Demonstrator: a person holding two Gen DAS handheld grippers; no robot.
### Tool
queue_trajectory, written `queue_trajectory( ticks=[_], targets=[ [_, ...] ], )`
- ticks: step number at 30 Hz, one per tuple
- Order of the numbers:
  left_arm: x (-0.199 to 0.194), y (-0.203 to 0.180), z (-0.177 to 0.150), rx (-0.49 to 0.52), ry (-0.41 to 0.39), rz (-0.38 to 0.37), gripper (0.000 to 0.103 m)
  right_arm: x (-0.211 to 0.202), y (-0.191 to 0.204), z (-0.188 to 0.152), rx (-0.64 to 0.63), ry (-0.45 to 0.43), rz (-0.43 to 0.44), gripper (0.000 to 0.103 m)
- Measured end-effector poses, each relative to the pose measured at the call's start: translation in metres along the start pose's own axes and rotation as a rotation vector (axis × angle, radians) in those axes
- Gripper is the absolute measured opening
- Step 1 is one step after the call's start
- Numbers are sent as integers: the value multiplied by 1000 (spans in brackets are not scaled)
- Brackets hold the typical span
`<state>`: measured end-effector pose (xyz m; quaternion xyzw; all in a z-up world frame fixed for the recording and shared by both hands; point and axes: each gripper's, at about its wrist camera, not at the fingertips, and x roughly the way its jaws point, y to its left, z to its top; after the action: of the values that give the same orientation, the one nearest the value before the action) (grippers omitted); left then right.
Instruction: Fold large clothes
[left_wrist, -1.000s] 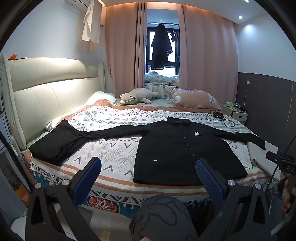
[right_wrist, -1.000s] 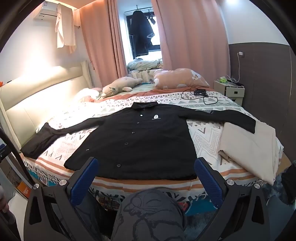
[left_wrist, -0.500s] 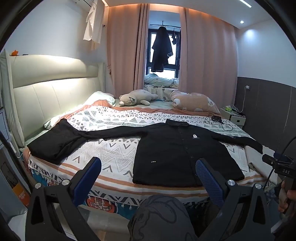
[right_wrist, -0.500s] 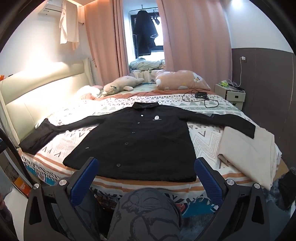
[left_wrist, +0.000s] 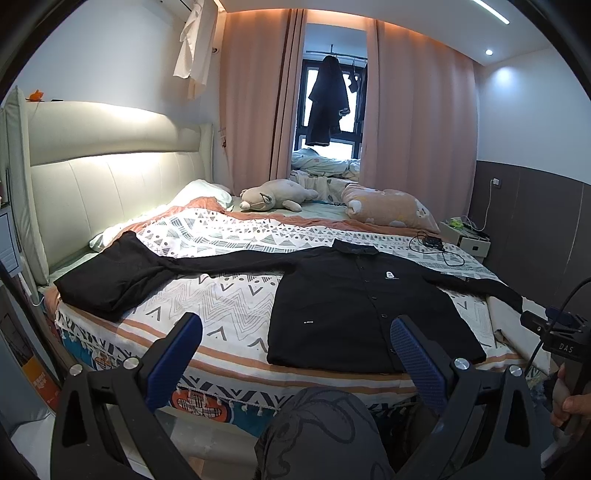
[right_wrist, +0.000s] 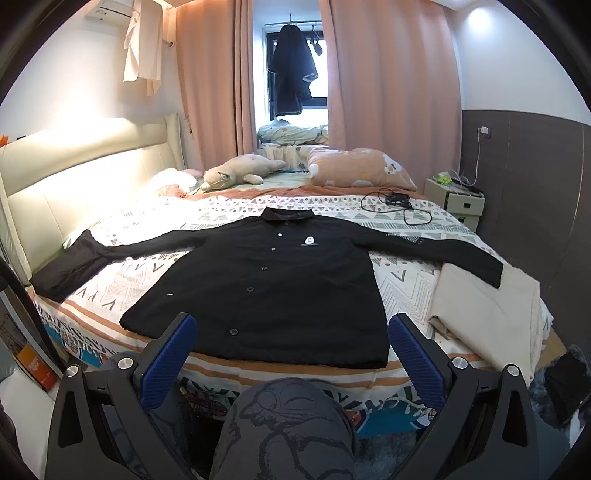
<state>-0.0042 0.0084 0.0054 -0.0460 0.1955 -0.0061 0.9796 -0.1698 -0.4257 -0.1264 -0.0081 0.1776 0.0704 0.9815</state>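
Note:
A black long-sleeved button shirt (left_wrist: 369, 306) (right_wrist: 280, 280) lies flat, front up, on the patterned bedspread (left_wrist: 221, 295) (right_wrist: 402, 288), both sleeves spread out sideways. Its hem runs along the near bed edge. My left gripper (left_wrist: 295, 354) is open and empty, held short of the bed, left of the shirt's middle. My right gripper (right_wrist: 291, 350) is open and empty too, in front of the hem. The left sleeve's end lies against another black garment (left_wrist: 107, 280) (right_wrist: 62, 269) at the bed's left corner. A person's knee (left_wrist: 321, 428) (right_wrist: 284, 424) shows between the fingers.
A folded beige cloth (right_wrist: 487, 314) (left_wrist: 513, 328) lies at the bed's right corner under the right cuff. Plush toys (right_wrist: 240, 173) (left_wrist: 277, 194), a pillow (right_wrist: 358, 170) and a charger cable (right_wrist: 399, 206) sit at the far side. A nightstand (right_wrist: 454, 199) stands on the right, the padded headboard (left_wrist: 92, 184) on the left.
Both cameras have tilted up and drawn back slightly, so the bed sits lower in view. The shirt has not moved and both grippers stay open.

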Motion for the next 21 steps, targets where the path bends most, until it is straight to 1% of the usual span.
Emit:
queue_trajectory(
  ticks=[1, 2, 10, 11, 21],
  targets=[
    [1, -1, 0, 0, 0, -2, 103, 1, 0, -2, -3, -2, 0, 103],
    [-5, 10, -4, -4, -6, -9, 103, -8, 4, 10, -12, -4, 2, 103],
    [-7, 12, -6, -3, -8, -12, 103, -2, 3, 5, -18, 1, 9, 103],
    [-7, 12, -6, -5, -9, -13, 103, -5, 7, 10, -24, 2, 7, 103],
    [-8, 13, -7, -10, -14, -15, 103, -9, 7, 9, -31, -12, -6, 103]
  ],
)
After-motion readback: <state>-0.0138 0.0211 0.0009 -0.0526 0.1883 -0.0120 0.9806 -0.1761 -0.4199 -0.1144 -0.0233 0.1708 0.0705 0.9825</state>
